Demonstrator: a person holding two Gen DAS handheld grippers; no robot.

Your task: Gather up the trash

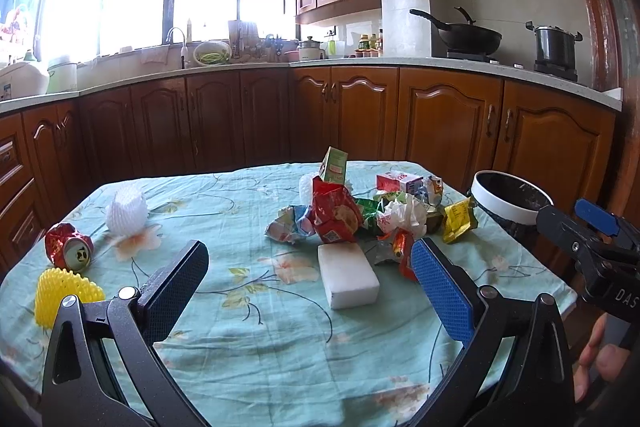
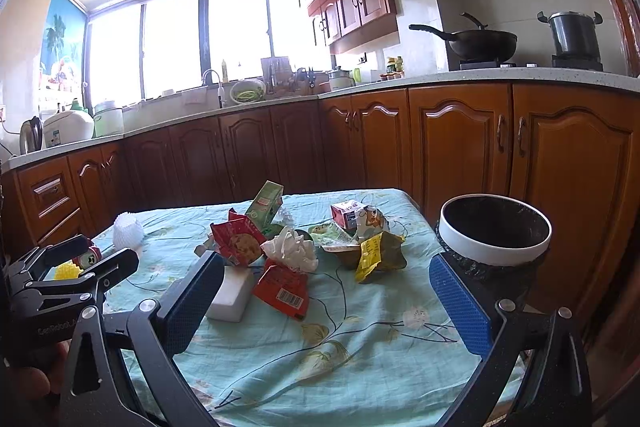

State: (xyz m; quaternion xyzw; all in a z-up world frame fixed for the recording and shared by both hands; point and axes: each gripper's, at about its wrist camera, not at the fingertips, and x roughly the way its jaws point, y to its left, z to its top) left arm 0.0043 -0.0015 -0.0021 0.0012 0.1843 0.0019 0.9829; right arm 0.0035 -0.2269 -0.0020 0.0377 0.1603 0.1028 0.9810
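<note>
A heap of trash lies mid-table on the teal floral cloth: a red snack bag, a green carton, crumpled white paper, a yellow wrapper and a white foam block. At the left lie a crushed red can, a yellow foam net and a white foam net. My left gripper hangs open just short of the foam block. My right gripper is open over the near cloth, before a red barcode wrapper. A white-rimmed bin stands past the table's right edge.
Brown kitchen cabinets and a light counter wrap around behind the table, with a wok and a pot on the stove. A person's hand holds the right gripper at the right of the left wrist view.
</note>
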